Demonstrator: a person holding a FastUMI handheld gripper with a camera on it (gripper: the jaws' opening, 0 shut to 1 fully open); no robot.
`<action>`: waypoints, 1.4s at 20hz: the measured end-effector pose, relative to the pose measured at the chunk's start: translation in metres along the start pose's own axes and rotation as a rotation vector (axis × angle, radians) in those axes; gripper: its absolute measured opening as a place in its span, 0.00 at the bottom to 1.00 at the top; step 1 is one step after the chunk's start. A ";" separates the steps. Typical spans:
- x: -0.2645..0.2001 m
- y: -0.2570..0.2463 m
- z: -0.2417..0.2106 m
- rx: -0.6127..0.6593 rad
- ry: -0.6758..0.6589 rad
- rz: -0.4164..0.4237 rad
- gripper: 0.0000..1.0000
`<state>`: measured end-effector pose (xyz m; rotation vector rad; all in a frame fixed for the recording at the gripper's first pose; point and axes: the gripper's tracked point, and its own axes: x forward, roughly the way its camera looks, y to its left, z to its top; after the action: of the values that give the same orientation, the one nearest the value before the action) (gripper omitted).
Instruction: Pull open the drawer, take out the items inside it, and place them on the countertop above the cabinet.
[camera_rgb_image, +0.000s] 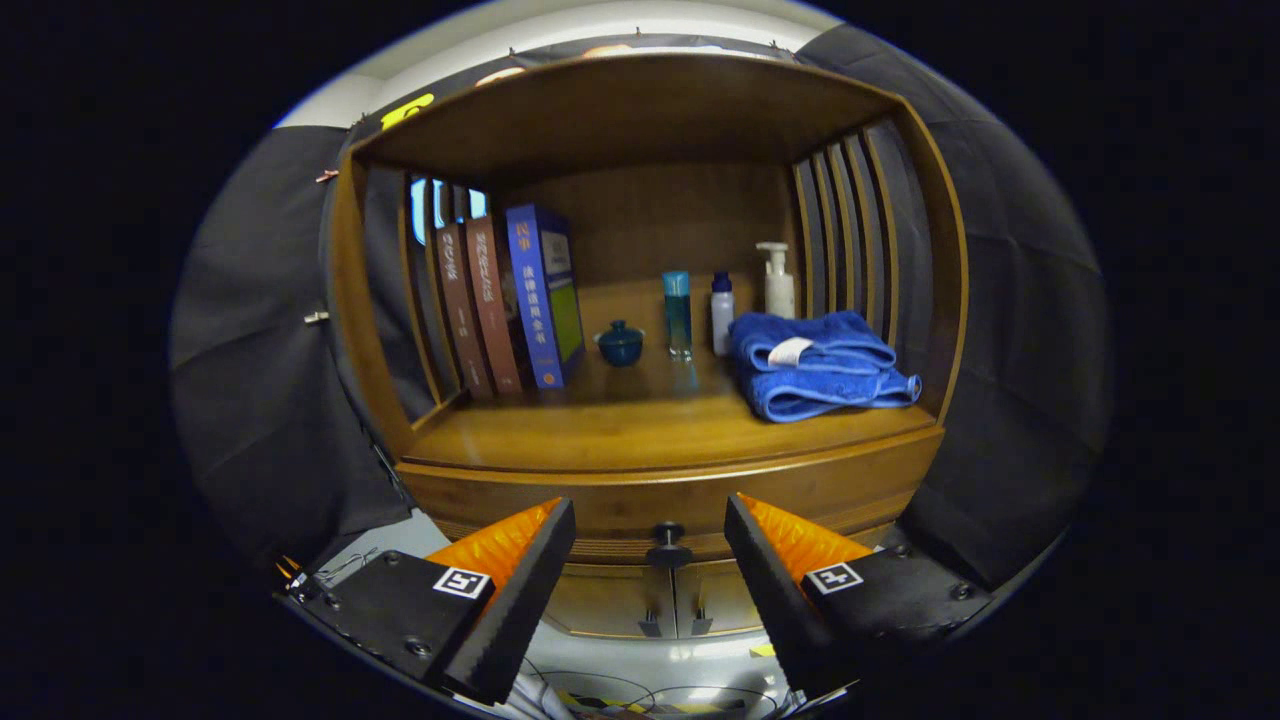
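A: Start with the biggest thing. What stands in front of the tool?

B: A brown wooden cabinet with an open hutch above (640, 110). Its polished wooden countertop (620, 430) runs wide from side to side, and that is where the drawer's contents are meant to end up.

A: What already sits on it?

B: A folded blue towel (815, 365) toward the slatted side wall, a row of upright books (505, 300) at the other side, and between them a white pump bottle (778, 282), a tall teal bottle (677, 312), a small white bottle with a blue cap (722, 312) and a little dark blue lidded pot (620, 343).

A: And the drawer?

B: The wide wooden drawer front (640, 500) lies just under the countertop's lip, closed as far as I can judge. Its long axis runs across, level with the countertop edge.

A: The handle?

B: A small dark round knob (667, 545) at the middle of the drawer front.

A: How does the gripper (650, 530) stand to it?

B: The fingers are spread wide, pinching nothing. The knob lies between them and a little beyond the tips, close to centred, not touching either. I judge the coming move is straight forward until the fingers flank the knob, then a squeeze and a pull back.
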<state>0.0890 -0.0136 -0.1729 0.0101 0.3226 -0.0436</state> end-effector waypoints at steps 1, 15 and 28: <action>0.010 -0.003 -0.009 -0.006 0.022 -0.015 0.99; 0.079 -0.016 -0.075 -0.039 0.175 -0.053 0.48; 0.072 -0.016 -0.077 -0.117 0.216 -0.054 0.32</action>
<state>0.1323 -0.0308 -0.2691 -0.1109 0.5409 -0.0778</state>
